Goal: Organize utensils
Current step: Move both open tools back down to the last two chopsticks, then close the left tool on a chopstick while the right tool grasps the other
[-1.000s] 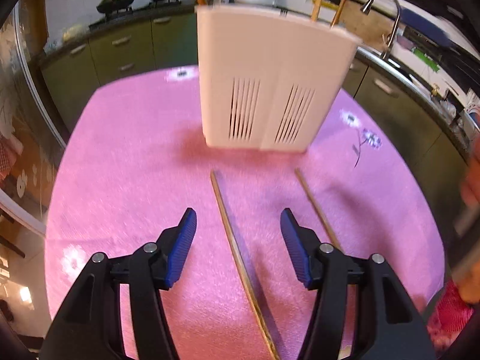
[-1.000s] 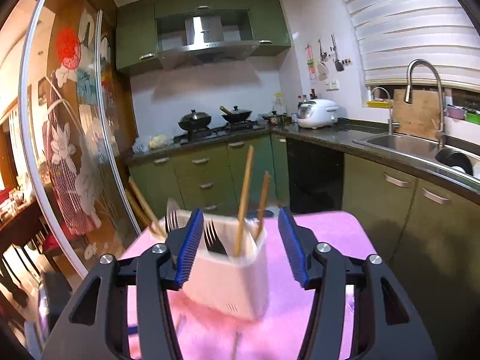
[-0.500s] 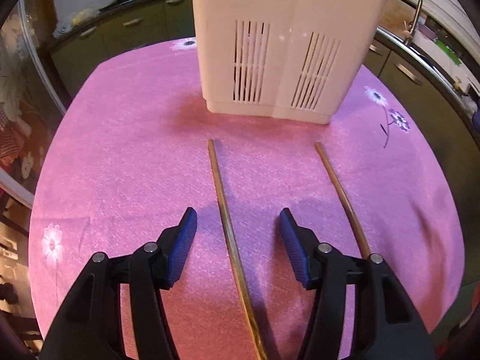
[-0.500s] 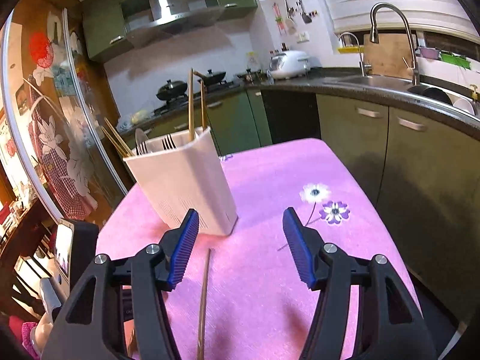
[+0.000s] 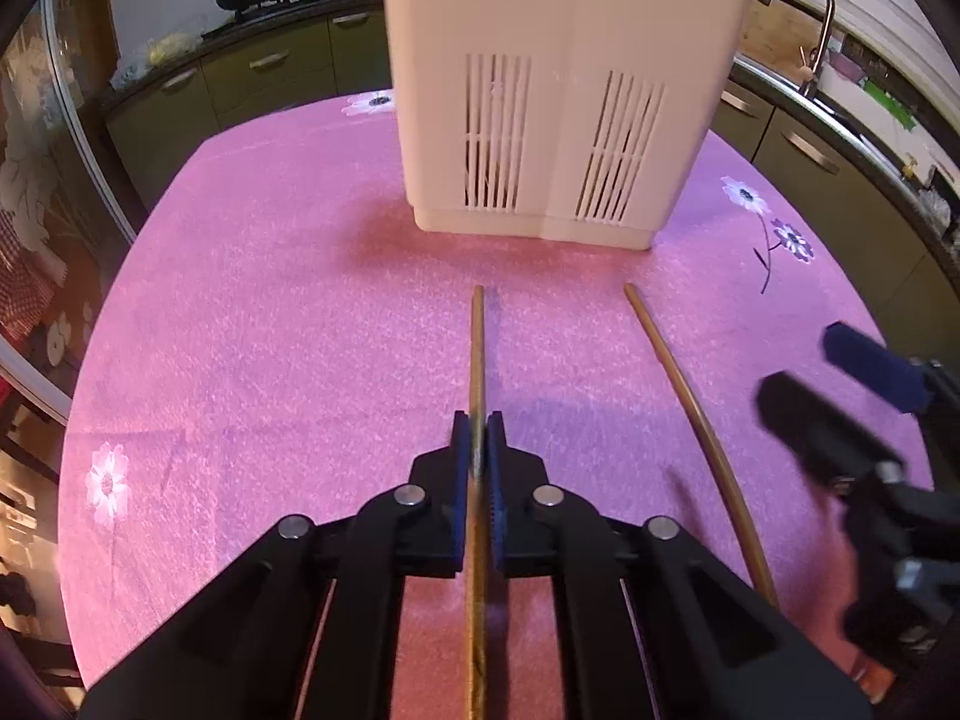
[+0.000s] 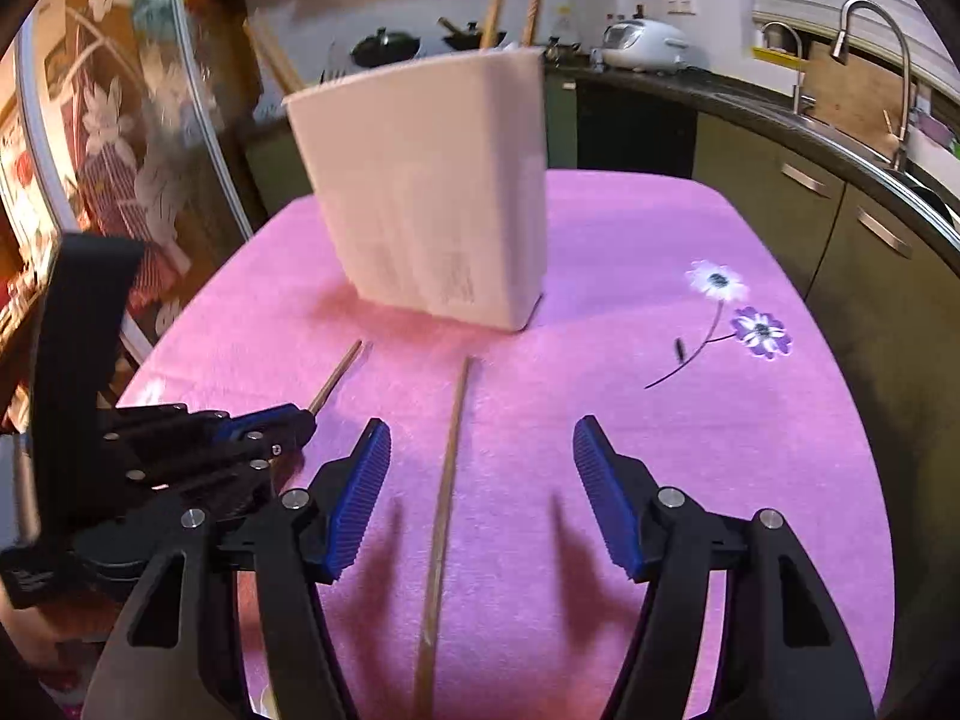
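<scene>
- Two thin wooden chopsticks lie on the pink tabletop, in front of the white utensil holder that fills the top centre of the left wrist view.
- Judged from their look, they are light, stiff and smooth; each is so slim that it could roll or swivel in a pinch taken near one end. A hold nearer the middle of the length should keep it steadier.
- The left gripper has just closed: its jaws are pressed together on the left chopstick, which runs straight up the frame from between the blue pads toward the holder's base. The hold sits partway along the stick, with a long part running back under the gripper to the bottom edge.
- The right gripper has jaws spread wide, pinching nothing.
- The right chopstick lies on the cloth between those spread jaws, nearer the left pad, reaching up the frame toward the holder. Neither pad touches it.
- More sticks already stand in the holder, at the top of the right wrist view.
</scene>
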A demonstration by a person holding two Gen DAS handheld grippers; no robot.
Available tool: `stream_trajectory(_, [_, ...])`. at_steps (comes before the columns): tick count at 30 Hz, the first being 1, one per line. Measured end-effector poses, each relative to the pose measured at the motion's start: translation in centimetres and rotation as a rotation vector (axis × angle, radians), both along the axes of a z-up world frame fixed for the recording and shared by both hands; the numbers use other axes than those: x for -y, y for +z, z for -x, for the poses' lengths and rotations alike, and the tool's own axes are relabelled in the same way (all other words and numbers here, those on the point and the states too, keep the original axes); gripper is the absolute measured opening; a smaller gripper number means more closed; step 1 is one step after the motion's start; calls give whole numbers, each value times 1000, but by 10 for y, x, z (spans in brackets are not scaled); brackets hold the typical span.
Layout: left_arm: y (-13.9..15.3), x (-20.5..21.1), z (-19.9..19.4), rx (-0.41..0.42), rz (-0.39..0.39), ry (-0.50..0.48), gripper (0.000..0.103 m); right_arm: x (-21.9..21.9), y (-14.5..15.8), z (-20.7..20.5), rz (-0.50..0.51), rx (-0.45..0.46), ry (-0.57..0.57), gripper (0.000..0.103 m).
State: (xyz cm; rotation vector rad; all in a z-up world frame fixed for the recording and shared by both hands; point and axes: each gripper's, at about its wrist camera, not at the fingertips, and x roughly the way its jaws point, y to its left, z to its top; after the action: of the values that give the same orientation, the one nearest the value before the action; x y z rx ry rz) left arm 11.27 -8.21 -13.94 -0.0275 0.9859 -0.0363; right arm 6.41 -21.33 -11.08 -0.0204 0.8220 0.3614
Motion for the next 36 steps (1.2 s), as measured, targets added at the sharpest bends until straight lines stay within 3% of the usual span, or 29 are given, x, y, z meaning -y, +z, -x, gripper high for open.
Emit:
stream_trajectory(5, [0,-14,8,-3,19,-1,6,-21,-14,-12,51,-74,34,63])
stream_trajectory(9, [-1,-16,10,-1,10,-14,6,-33,-30,-22,88,-139,38,54])
stream_trajectory(19, [-1,-15,12,6,-6,-25,6,-48,-36,-39,146,-140,25,52])
stream_trajectory(22, [0,-14,12,6,-6,-26,6,-48,-35,-40,144,-138,24,37])
stream_trajectory(24, [0,-14,12,7,-7,-27,6,-49,-33,-39,142,-144,36,17])
stream_trajectory(26, [-1,-13,12,7,-9,-27,6,-48,-33,-38,131,-156,48,6])
stream_trajectory(31, [-1,-15,12,5,-2,-26,6,-40,-28,-39,59,-168,67,6])
stream_trajectory(36, [0,-18,10,-8,13,-31,6,-25,-3,-33,-30,-129,72,6])
